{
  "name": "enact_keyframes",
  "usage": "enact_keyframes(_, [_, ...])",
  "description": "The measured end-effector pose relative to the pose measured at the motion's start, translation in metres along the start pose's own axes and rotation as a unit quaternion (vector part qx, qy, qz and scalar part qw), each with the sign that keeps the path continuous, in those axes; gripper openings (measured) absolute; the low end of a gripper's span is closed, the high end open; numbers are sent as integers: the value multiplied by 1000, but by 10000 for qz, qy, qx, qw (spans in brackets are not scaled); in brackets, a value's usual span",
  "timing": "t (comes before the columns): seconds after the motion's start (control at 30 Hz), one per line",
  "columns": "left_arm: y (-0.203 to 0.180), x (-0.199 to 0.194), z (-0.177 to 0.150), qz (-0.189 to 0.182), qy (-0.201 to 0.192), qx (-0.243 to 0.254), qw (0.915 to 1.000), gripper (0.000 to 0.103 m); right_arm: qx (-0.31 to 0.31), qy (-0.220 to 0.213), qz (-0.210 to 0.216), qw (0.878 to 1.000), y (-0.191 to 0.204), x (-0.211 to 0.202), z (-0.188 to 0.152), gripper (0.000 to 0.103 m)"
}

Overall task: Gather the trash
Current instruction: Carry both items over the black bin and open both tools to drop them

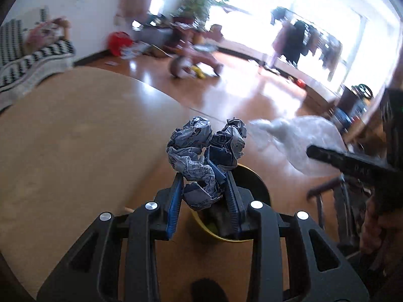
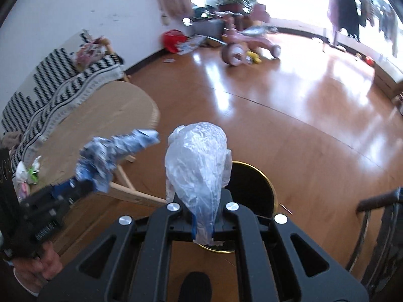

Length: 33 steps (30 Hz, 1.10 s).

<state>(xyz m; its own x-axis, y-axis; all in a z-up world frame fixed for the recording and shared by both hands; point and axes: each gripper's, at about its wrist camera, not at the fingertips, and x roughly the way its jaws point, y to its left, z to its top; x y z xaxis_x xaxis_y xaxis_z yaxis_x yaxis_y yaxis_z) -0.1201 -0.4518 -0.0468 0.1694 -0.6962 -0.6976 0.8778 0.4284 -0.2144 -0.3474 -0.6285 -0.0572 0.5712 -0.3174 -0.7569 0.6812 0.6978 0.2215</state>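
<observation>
We hold two pieces of rubbish above a round black waste bin with a gold rim (image 2: 270, 188) that stands on the glossy brown wooden floor (image 2: 289, 130). Our left gripper (image 1: 204, 188) is partly closed, its blue-padded fingers (image 1: 175, 201) pressing from both sides on a crumpled wad of blue-and-white printed paper (image 1: 201, 148), which rises past the fingertips; in the left wrist view the bin's rim (image 1: 262, 186) shows directly behind and below the wad. Our right gripper (image 2: 203, 222) is closed all the way on the lower end of a scrunched clear plastic bag (image 2: 199, 168), and the bag's bulk stands up over the bin's dark opening. In the right wrist view the left gripper comes in from the left edge, a hand (image 2: 42, 264) wrapped around its handle, with the paper wad blurred at its tip, beside the plastic bag and apart from it. To the left is a round light-wood table (image 2: 100, 115), with a few small white and green scraps (image 2: 27, 173) on its near edge. Beyond it a black-and-white zigzag cloth (image 2: 50, 80) covers a sofa against the white wall. Across the room lie a pink child's tricycle (image 2: 249, 45), a red container (image 2: 172, 39), a potted plant and a rack of hanging clothes at the bright window.
</observation>
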Motion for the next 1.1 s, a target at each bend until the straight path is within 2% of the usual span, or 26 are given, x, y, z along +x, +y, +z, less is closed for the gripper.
enact_keyframes(0.23, [-28, 67, -24, -292, 709, 185, 9969, 32, 279, 288, -237, 9989, -30, 16, -4, 7])
enact_keyframes(0.53, [-40, 102, -32, -344, 1048, 399, 9931, 34, 248, 493, -274, 9981, -28, 29, -6, 7])
enact_keyframes(0.57, [-43, 104, -32, -357, 1073, 417, 9927, 36, 258, 497, -276, 9980, -27, 29, -5, 7])
enact_keyframes(0.67, [-44, 107, -32, -382, 1053, 437, 9927, 56, 270, 514, -284, 9979, -28, 31, -4, 7])
enact_keyframes(0.8, [-50, 109, -33, -382, 1048, 468, 9927, 67, 271, 559, -290, 9976, -30, 32, -3, 7])
enact_keyframes(1.1, [-43, 95, -24, -284, 858, 328, 9954, 76, 297, 737, -298, 9964, -30, 44, -3, 7])
